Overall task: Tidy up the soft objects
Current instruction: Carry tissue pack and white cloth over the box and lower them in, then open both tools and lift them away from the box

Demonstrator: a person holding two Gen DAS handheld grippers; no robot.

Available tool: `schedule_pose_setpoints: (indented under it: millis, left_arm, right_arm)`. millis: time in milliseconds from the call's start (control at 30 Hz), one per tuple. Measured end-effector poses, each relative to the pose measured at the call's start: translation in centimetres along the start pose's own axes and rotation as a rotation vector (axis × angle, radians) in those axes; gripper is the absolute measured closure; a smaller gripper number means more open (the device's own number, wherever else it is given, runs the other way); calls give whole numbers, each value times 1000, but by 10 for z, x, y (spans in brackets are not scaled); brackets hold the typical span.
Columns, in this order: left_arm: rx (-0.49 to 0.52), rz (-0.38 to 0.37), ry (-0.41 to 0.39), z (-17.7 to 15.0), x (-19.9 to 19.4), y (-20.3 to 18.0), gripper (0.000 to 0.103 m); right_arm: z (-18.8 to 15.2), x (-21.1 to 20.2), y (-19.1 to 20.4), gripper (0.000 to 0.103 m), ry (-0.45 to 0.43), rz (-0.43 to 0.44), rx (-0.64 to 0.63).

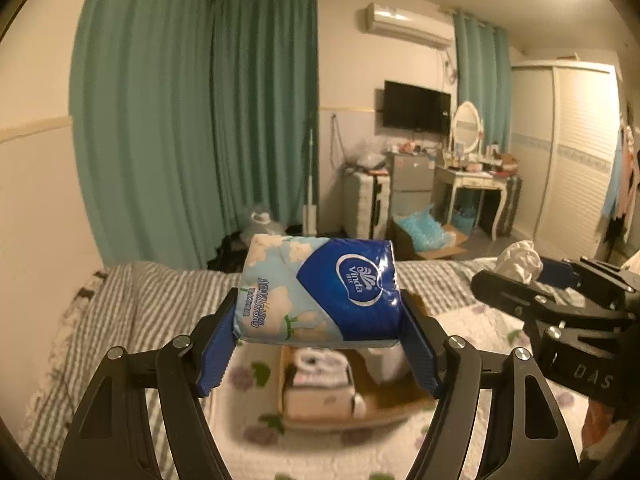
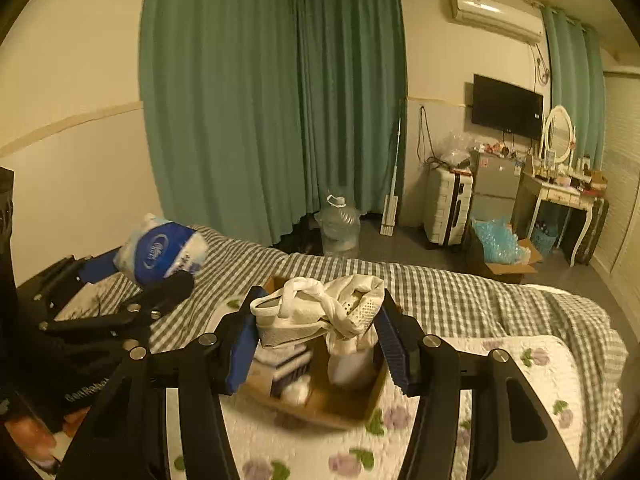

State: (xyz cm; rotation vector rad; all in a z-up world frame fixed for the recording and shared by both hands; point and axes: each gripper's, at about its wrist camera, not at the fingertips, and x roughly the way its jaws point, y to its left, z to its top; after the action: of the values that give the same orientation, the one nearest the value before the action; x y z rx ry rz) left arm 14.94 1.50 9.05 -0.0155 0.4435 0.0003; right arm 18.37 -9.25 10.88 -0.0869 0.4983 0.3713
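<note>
My left gripper [image 1: 320,344] is shut on a blue and white tissue pack [image 1: 320,292] and holds it in the air above an open cardboard box [image 1: 384,400] on the bed. The pack also shows in the right wrist view [image 2: 162,250]. My right gripper [image 2: 320,340] is shut on a bunched white cloth [image 2: 320,312] and holds it over the same box [image 2: 340,404]. The cloth also shows at the right of the left wrist view [image 1: 518,260]. Folded white and dark soft items [image 2: 288,368] lie inside the box.
The box rests on a floral quilt [image 2: 500,384] over a grey checked bedspread [image 2: 460,292]. Beyond the bed are green curtains [image 2: 260,100], a water jug [image 2: 340,228], a suitcase [image 2: 446,208], a box of blue plastic [image 2: 498,248] and a dressing table [image 2: 560,196].
</note>
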Motion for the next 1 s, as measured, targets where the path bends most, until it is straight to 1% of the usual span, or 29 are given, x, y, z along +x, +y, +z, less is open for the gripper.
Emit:
schedule_pose_setpoints:
  millis: [67,100,167,200,333,400,500,567,633,733,767,800,833,867,933,1000]
  left_arm:
    - [22,27,10,5,29,-3,31]
    - [29,33,15,5,38,-3,31]
    - [36,34,51,2,73,-1,31]
    - [35,34,70,-1,84,-1,31]
    - [45,29,150,-24,138,-1,31]
    - [64,38,184,-39,159,-5,31]
    - [87,47,221,-57,181,-9,31]
    - [80,27,248,-67,187,-9,31]
    - [73,23,257,-68,191,-7,30]
    - [69,31,250,-69,190,-10,28]
    - [64,36,251,-69,188,-11,28]
    - [64,40,255,-69,188,-11,28]
    - [68,45,260,-68,189,-12,27]
    - [74,50,265,-67,189,-13,27]
    - [76,65,257,-62,187,-11,24]
    - [80,88,217,-54,172,-10,24]
  right_arm:
    - [4,22,-6,49,9,0,19]
    - [5,35,-12,49,17,1,34]
    - [3,65,-26,49,38,15,71]
    - [1,79,-33,49,49,19,88]
    - [-17,131,-59,49,107,33,147]
    - [-25,151,-68,49,137,39,170]
    - [-35,175,-73,49,176,52,174]
    - [-40,184,-72,49,192,60,157]
    - [-45,192,-71,48,208,58,146]
    - [-48,201,-75,42,231,50,162]
    - [-48,202,-78,31,225,46,169]
    - [-49,200,-78,16,207,39,179]
    - [-51,198,-79,11,196,29,187]
    - [-50,196,-79,9,189,21,194]
    - [-45,189,-80,9,183,18,211]
    - [-38,177,-81,9,168,5,213]
